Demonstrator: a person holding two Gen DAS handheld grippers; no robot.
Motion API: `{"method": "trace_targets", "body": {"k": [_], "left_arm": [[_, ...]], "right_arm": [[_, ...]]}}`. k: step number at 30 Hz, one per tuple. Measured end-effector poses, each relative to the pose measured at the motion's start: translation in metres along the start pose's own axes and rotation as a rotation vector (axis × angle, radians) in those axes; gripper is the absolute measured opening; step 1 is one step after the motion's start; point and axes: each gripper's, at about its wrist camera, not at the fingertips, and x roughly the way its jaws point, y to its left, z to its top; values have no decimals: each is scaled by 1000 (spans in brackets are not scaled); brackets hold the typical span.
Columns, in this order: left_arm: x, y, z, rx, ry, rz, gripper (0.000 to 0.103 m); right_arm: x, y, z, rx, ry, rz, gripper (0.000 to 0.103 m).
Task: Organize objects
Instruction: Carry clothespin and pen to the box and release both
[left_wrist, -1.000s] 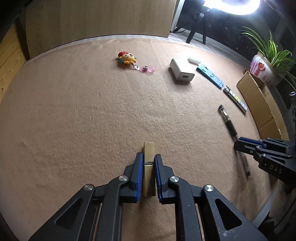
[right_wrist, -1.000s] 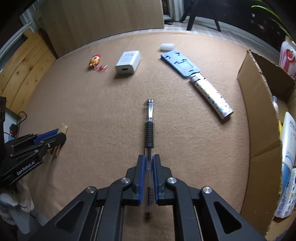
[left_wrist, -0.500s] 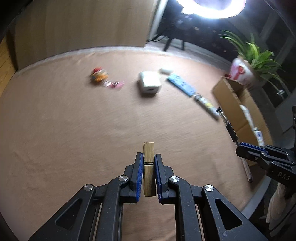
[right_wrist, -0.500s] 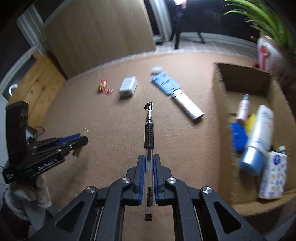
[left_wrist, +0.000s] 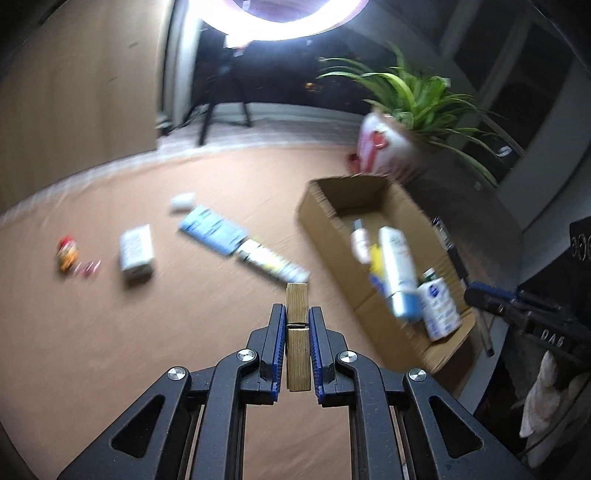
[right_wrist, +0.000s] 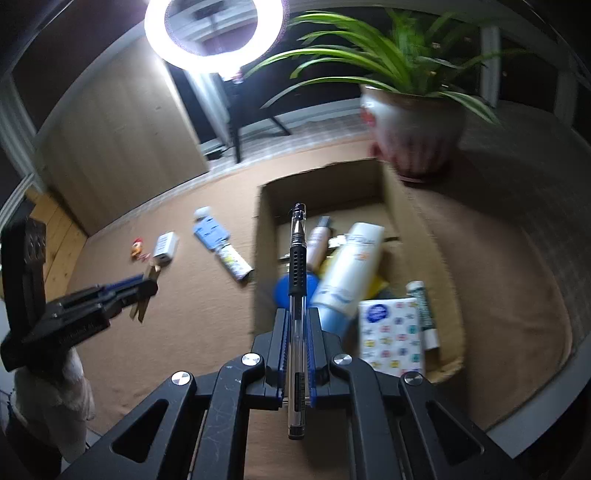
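- The left gripper (left_wrist: 297, 334) has its fingers (left_wrist: 277, 343) closed on a wooden clothespin (left_wrist: 297, 321), which stands upright between the blue pads with its top end poking out above them.
- The right gripper (right_wrist: 297, 334) has its fingers (right_wrist: 280, 339) clamped on a clear pen (right_wrist: 297, 258); the pen runs straight forward along the fingers, black grip sleeve and cap end out in front, tail end sticking back behind the pads.
- From the right wrist view, the pen's front half lies over the open cardboard box (right_wrist: 258, 258), above the things inside it.
- In the box: a white bottle (right_wrist: 351, 266) lying on its side, a smaller pale bottle (right_wrist: 319, 240), a blue round thing (right_wrist: 284, 291), something yellow, a patterned white packet (right_wrist: 391, 332) and a slim white-and-green tube (right_wrist: 423, 314).
- The box sits at the right end of the tan tabletop (left_wrist: 147, 332), with a potted plant (right_wrist: 413, 122) just behind it.
- Loose on the tabletop, well left of the box: a small toy figure (left_wrist: 68, 253), a white charger block (left_wrist: 136, 251), a small white piece (left_wrist: 183, 201), a blue flat holder (left_wrist: 210, 230) and a patterned tube (left_wrist: 273, 262) touching its end. These are blurred in the left view.
- The left gripper shows in the right view at the left (right_wrist: 140, 291), clothespin in its fingers, held above the tabletop.
- A ring light (right_wrist: 213, 33) glares at the top.
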Motion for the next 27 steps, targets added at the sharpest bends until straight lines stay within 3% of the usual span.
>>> {"method": "trace_targets", "body": {"k": [6, 14, 16, 17, 18, 19, 20, 21, 27], "left_arm": [[33, -37, 42, 43, -6, -48, 13], [74, -69, 82, 78, -38, -53, 13], [78, -72, 88, 79, -54, -40, 24], [80, -73, 90, 81, -55, -30, 49], [82, -74, 92, 77, -54, -20, 72], [81, -73, 92, 69, -61, -17, 76], [80, -71, 92, 66, -69, -18, 76], [79, -70, 93, 69, -66, -11, 76], [70, -48, 86, 41, -56, 14, 76]], "right_arm": [[3, -21, 2, 34, -3, -24, 8], [10, -34, 8, 49, -5, -45, 8], [10, -36, 8, 51, -13, -42, 8], [10, -36, 8, 49, -16, -41, 12], [10, -36, 8, 45, -9, -45, 28], [11, -37, 9, 46, -6, -55, 41], [9, -37, 9, 50, -19, -65, 63], [6, -38, 8, 55, -37, -70, 67], [7, -42, 11, 102, -43, -34, 67]]}}
